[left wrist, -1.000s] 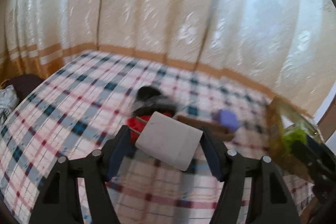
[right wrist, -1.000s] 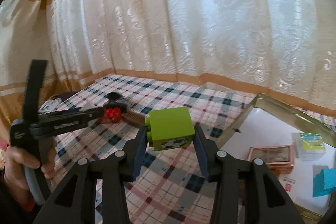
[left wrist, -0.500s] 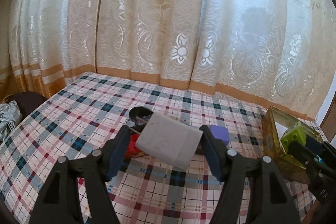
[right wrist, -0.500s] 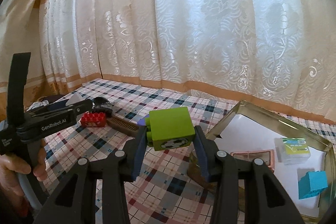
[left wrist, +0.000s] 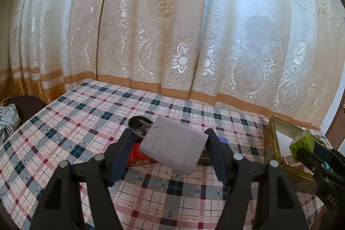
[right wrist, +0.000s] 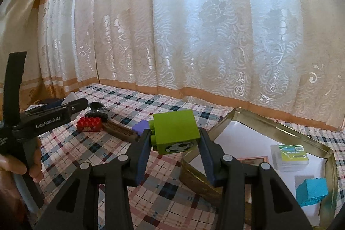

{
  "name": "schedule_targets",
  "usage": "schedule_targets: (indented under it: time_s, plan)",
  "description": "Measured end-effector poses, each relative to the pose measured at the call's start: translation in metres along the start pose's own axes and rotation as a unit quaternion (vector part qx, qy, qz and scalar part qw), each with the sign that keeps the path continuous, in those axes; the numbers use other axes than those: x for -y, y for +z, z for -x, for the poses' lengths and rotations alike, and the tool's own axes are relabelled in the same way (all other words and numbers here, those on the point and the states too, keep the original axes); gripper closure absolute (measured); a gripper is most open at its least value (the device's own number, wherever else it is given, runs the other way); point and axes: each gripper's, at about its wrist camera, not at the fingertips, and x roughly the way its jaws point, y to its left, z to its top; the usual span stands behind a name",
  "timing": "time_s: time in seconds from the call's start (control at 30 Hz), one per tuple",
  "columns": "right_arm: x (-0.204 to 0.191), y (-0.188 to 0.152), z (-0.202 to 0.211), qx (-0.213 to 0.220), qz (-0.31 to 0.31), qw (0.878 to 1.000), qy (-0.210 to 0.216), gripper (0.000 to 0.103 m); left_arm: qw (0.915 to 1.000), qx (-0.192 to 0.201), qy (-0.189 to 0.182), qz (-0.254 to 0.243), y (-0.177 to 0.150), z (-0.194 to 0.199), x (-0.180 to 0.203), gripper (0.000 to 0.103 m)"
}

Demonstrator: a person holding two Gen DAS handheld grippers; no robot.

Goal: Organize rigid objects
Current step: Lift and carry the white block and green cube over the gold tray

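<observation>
Green block (right wrist: pixel 175 130), clamped in the right gripper (right wrist: pixel 174 151), now sits nearer the tin (right wrist: pixel 226 120) at frame right; left gripper (left wrist: pixel 170 156) still holds the grey block (left wrist: pixel 172 147).

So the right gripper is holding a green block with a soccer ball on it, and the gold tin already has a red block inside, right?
Not quite. The right gripper does hold the green block with the soccer ball, but the block inside the gold tin is blue, not red. The right wrist view shows the red block lying out on the tablecloth.
</observation>
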Motion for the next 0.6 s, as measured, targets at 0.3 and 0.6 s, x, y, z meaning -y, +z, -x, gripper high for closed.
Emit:
schedule_targets:
  time_s: [0.3,0.6]
  plan:
    - [0.017,-0.002,0.009,0.007,-0.007,1.000,-0.014,0.056,0.9995,0.022,-0.019,0.005,0.001,0.011,0.016,0.036]
    - [0.036,-0.003,0.018,0.012,-0.024,0.999,-0.020,0.056,0.9990,0.033,-0.029,-0.004,0.002,0.020,0.036,0.036]
